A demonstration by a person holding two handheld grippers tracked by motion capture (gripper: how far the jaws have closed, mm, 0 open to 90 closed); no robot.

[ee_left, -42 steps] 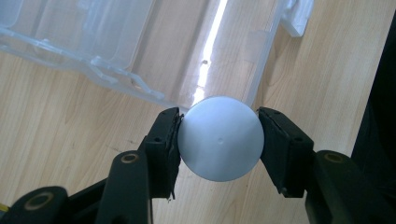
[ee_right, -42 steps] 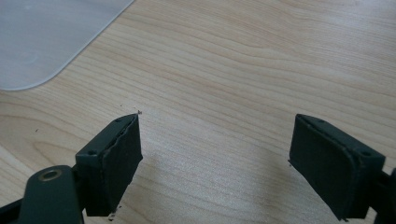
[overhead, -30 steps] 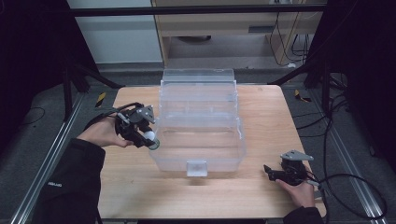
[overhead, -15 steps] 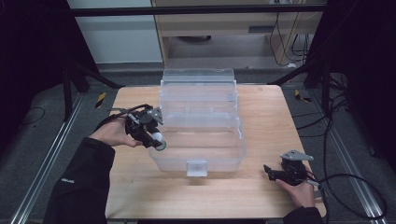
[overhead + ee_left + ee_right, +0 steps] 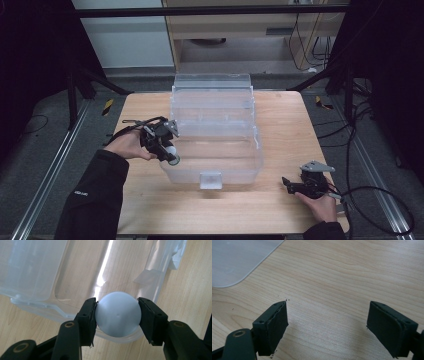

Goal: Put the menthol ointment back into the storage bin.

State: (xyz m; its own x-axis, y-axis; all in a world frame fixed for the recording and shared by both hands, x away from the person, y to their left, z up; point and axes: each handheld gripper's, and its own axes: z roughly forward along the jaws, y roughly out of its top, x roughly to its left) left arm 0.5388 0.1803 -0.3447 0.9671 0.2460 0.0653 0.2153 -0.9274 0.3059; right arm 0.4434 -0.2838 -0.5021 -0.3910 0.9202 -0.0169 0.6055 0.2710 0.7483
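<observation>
My left gripper [image 5: 117, 317] is shut on a pale blue-grey ball [image 5: 118, 314], its black pads pressing both sides. In the high view that left gripper [image 5: 170, 156] holds the ball [image 5: 173, 160] right over the left rim of a clear plastic box [image 5: 215, 145] with its lid folded back. At the table's front right, my right gripper [image 5: 286, 183] rests low with its jaws pointing left. The right gripper [image 5: 327, 327] stands wide open over bare wood, nothing between the pads.
The clear box fills the middle of the wooden table [image 5: 280, 210]; a latch tab [image 5: 210, 179] sits on its front wall. A corner of the box [image 5: 234, 260] shows in the right gripper view. Dark frame poles and cables surround the table.
My left hand has carried the ball down and to the right, from beside the box's left wall to its rim. The right gripper has stayed put.
</observation>
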